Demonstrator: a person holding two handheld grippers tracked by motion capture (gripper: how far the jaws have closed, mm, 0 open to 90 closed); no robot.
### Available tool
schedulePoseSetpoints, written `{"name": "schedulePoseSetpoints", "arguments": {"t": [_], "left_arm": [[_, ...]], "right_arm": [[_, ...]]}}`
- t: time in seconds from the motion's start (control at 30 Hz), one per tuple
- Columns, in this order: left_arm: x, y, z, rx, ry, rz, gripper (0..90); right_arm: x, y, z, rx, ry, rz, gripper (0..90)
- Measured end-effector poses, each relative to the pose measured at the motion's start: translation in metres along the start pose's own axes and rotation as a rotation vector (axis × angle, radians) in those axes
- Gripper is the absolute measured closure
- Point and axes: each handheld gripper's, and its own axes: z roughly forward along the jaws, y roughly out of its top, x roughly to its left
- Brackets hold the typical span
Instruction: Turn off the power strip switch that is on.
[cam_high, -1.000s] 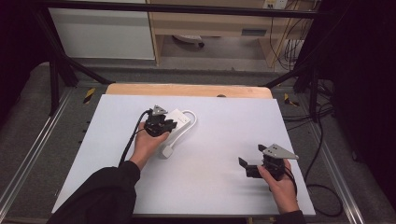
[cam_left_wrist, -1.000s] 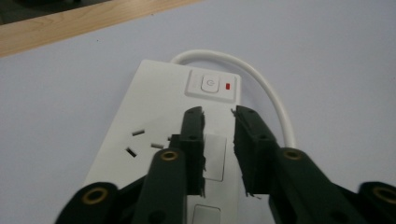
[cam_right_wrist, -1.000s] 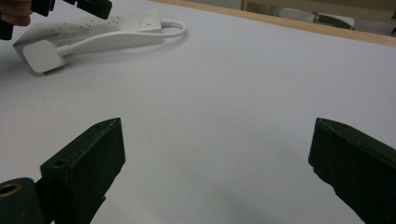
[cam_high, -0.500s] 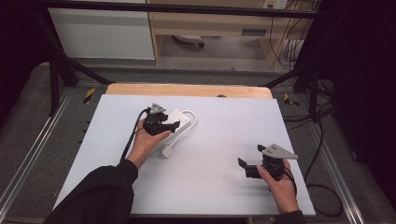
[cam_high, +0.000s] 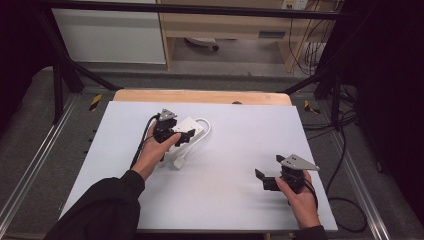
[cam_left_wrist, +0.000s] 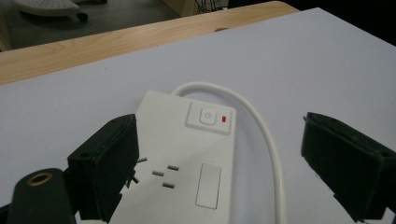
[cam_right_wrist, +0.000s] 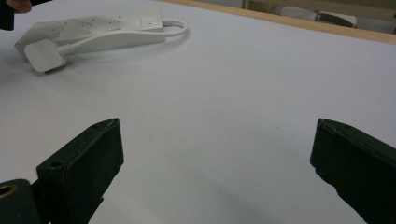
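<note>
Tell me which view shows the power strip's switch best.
The left gripper view: the switch sits close up on the power strip, its red indicator plain. In the right gripper view the strip lies far off and the switch is too small to make out. In the high view the strip is tiny and partly hidden.

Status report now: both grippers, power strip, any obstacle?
Left gripper open, jaws just opened, over power strip. Right gripper open, holding nothing. Nothing in the way.

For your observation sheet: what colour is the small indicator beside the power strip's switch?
Red indicator on the white power strip, clearest in the left gripper view.
</note>
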Motion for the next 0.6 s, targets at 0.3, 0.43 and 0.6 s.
{"name": "schedulePoseSetpoints", "arguments": {"t": [0.3,0.43,0.6], "left_arm": [[0.0,0.006,-0.015,-0.023,-0.01,-0.006,11.2],[0.0,0.008,-0.023,-0.025,-0.017,-0.014,11.1],[-0.003,0.01,-0.037,-0.049,-0.044,-0.013,10.6]], "right_arm": [[-0.001,0.0,0.0,-0.003,-0.002,0.013,2.6],[-0.001,0.001,0.0,-0.005,0.008,0.016,2.3],[0.0,0.0,0.0,-0.004,0.014,0.014,2.2]]}}
